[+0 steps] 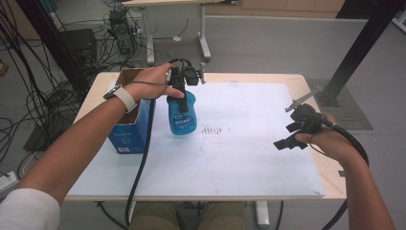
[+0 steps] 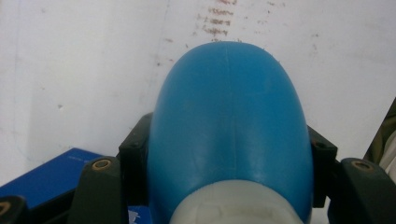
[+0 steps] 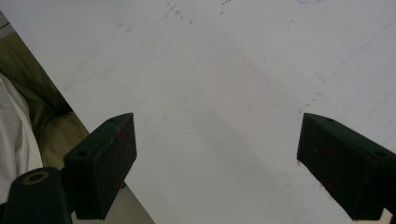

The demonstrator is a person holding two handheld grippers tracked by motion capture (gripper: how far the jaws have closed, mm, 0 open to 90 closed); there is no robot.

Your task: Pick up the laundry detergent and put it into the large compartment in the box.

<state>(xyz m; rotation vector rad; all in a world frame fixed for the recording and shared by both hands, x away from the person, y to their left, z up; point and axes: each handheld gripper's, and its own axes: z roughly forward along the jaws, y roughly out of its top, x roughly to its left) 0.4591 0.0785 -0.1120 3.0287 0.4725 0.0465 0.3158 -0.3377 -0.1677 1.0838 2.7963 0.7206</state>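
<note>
Blue box (image 1: 128,132) crowds the bottle (image 1: 182,115); white sheet (image 1: 249,143) rightward lies open.

Blue bottle (image 1: 182,115) — white cap — blue box (image 1: 128,132)

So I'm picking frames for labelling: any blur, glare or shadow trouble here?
High view: even light, sharp, soft shadow beside the blue bottle. Left gripper view: bottle very close, slightly soft, mild sheen, left gripper clamped on it. Right gripper view: right gripper open, faint shadows on the white mat.

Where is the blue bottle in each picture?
High view: the blue bottle hangs left of center, gripped by the left gripper.
Left gripper view: center, between the black jaws.
Right gripper view: not in it.
Shared landmark: the white mat.
</note>
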